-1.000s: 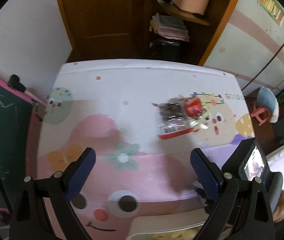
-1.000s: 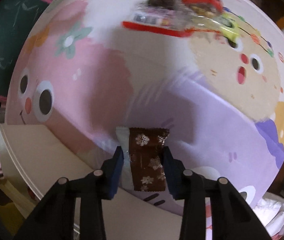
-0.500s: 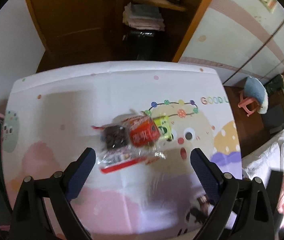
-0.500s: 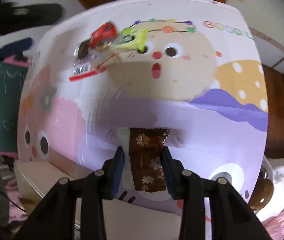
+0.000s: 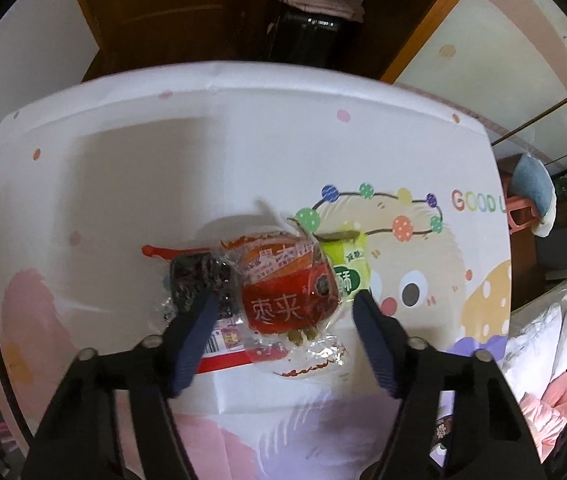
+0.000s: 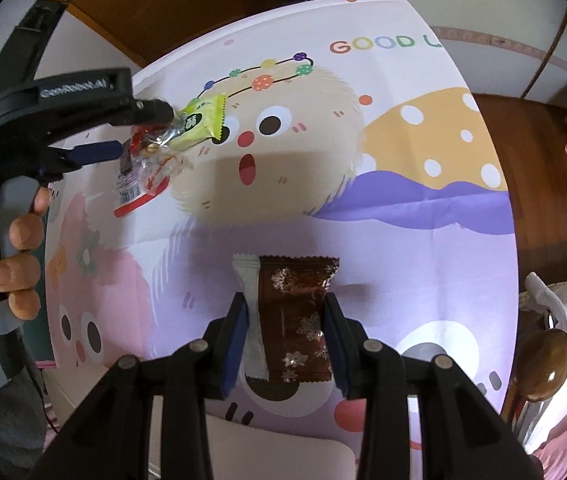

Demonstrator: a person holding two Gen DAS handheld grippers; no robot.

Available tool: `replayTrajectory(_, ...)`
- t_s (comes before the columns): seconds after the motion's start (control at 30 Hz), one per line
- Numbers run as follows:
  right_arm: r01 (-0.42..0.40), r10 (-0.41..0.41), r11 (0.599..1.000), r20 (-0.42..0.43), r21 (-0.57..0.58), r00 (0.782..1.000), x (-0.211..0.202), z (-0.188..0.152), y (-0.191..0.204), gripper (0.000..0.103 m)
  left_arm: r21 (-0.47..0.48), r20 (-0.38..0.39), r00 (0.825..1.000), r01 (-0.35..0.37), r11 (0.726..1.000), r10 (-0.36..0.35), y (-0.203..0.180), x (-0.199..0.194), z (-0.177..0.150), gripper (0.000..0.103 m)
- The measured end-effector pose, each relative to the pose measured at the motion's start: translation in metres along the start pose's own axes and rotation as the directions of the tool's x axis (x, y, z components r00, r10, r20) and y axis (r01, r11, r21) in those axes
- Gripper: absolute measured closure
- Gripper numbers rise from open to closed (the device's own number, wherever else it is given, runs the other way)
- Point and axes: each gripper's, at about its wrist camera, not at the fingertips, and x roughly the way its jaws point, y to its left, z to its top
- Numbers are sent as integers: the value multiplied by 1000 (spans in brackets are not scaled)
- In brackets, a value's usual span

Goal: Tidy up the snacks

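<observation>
Worktop [image 5: 211, 168]: covered by a cartoon-print cloth, pink, cream and purple.

Left gripper [image 5: 283, 312]: pointed steeply down over the snack pile; jaws closing, one either side of the red packet, pads not yet seen pressing it. In the right wrist view the same gripper [image 6: 145, 132] enters from the left edge, a hand [image 6: 19, 256] on its grey handle.

Snack pile, left to right: dark packet [image 5: 197, 280], partly under the left jaw; red packet [image 5: 287, 300] with white characters, between the jaws; green packet [image 5: 349, 268], just beside the right jaw. All lie on a clear bag with a red strip [image 5: 223, 362].

Right gripper [image 6: 287, 320]: jaws narrow, clamped on a brown snowflake-print packet [image 6: 297, 320] with a white packet [image 6: 249, 312] against its left side, above the purple part of the cloth.
</observation>
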Motion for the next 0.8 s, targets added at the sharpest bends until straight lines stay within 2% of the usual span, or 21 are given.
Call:
replayTrajectory(0.1, -2, 2, 1000, 3, 1, 1000, 0, 0, -1, 67, -7, 0, 1000, 3, 1000, -3, 0, 4, -1, 43)
replayTrajectory(0.2, 3, -3, 1000, 15, 6, 1000, -1, 0, -1, 67, 9, 10, 1000, -14, 1000, 14, -2, 5, -1, 50)
replayTrajectory(0.23, 4, -4, 1000, 19, 8, 1000, -1, 1, -2, 67, 14, 13, 1000, -14, 1000, 14, -2, 4, -1, 55)
replayTrajectory(0.3, -4, 4, 1000, 22, 15, 1000, -2, 0, -3, 67, 26, 20, 1000, 0, 1000, -1, -2, 3, -3, 59)
replayTrajectory(0.5, -25, 25, 999, 26, 35, 999, -3, -4, -7, 67, 11, 29, 999, 27, 1000, -27, 12, -8, -11, 62)
replayTrajectory(0.67, -45, 42, 998, 52, 45, 998, -17, -9, -8, 67, 45, 57, 997, 45, 998, -47, 11, -37, -26, 62)
replayTrajectory(0.8, -72, 66, 996, 91, 57, 994, -35, -13, -7, 67, 102, 117, 992, 44, 994, -56, 7, -82, -45, 62)
